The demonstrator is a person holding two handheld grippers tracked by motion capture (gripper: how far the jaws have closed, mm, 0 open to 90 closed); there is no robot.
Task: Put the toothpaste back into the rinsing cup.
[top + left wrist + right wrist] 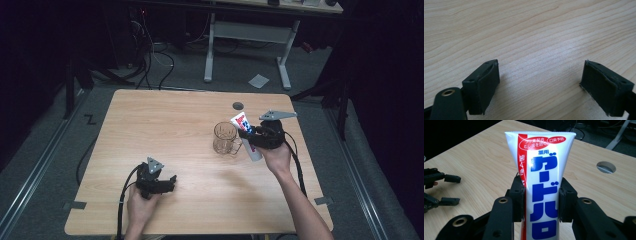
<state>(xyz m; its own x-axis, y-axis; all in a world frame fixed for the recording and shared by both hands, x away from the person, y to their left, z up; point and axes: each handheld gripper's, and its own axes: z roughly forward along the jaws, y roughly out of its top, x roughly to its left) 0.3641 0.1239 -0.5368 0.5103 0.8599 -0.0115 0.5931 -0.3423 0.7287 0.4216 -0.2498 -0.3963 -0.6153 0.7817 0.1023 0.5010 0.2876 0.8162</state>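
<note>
One glass mug point(225, 138) stands on the bench point(165, 125) just beside the toothpaste tube point(541, 182) clamped in the right claw point(540, 195); left claw point(541, 85) spread wide, empty, low over bare wood

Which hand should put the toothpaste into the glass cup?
The right one, most likely. The right gripper is already shut on the toothpaste tube, just beside the glass cup. The left gripper is open, holds nothing, and sits far from the cup, near the table's front edge.
</note>
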